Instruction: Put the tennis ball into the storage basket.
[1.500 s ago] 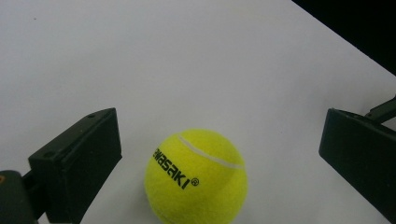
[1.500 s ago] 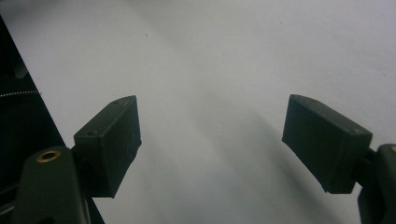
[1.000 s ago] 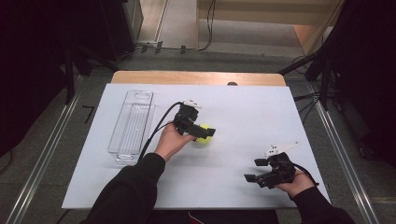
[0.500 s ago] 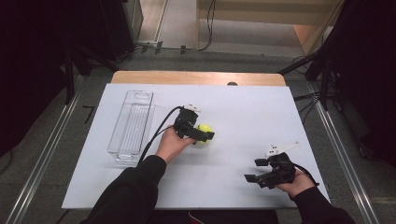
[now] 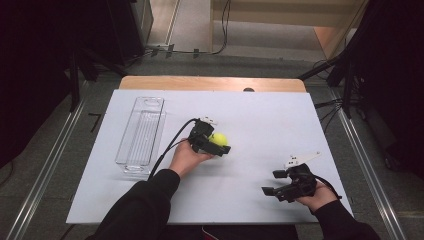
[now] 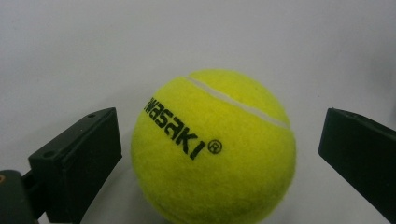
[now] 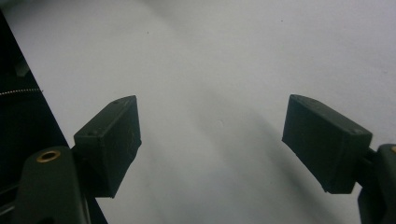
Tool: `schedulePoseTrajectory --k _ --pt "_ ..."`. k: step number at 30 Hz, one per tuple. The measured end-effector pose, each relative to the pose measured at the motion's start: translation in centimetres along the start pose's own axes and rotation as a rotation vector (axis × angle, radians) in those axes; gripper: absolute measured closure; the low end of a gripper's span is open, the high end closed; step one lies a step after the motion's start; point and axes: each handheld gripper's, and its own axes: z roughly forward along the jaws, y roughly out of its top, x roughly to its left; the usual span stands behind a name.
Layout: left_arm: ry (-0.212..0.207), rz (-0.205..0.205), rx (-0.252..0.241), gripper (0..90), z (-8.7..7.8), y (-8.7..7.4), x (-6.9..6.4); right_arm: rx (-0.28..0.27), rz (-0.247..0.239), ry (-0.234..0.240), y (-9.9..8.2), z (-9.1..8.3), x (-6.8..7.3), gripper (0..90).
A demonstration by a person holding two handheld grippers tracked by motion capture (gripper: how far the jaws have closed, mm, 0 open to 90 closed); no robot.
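Left gripper [image 5: 212, 144] straddles a fuzzy yellow-green felt tennis ball [image 5: 218, 139], fingers apart and not yet gripping.

High view: the ball sits on the pale white surface [image 5: 260, 120], just right of the clear, long plastic tray [image 5: 141, 136]; the right gripper [image 5: 289, 185] rests well to the ball's right, fingers apart on nothing. Left gripper view: the ball [image 6: 213, 149] lies between both black fingers [image 6: 77, 168]; it looks light, springy and grippy, best squeezed across its widest middle. Right gripper view: bare surface [image 7: 224, 70]; dark room beyond.

Bright even light on the white table [image 5: 250, 120], dark surroundings, soft shadows, slightly soft close-ups
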Motion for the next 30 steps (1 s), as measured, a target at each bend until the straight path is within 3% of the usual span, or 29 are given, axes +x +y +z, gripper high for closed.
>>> schedulePoseTrajectory --k 7,12,14,30 --pt "0.022 0.018 0.005 1.7 0.53 -0.52 -0.26 0.0 -0.001 0.002 0.0 0.0 0.01 17.4" --pt "0.048 0.064 0.001 15.8 0.47 -0.76 -0.51 0.0 0.001 0.0 -0.01 -0.03 -0.01 17.4" --pt "0.082 0.088 -0.004 22.4 0.36 -0.9 -0.64 0.001 -0.002 0.001 -0.03 -0.04 -0.03 17.4" --pt "0.064 0.054 -0.01 25.8 0.24 -0.93 -0.3 -0.001 0.001 -0.001 -0.01 -0.04 -0.03 17.4"
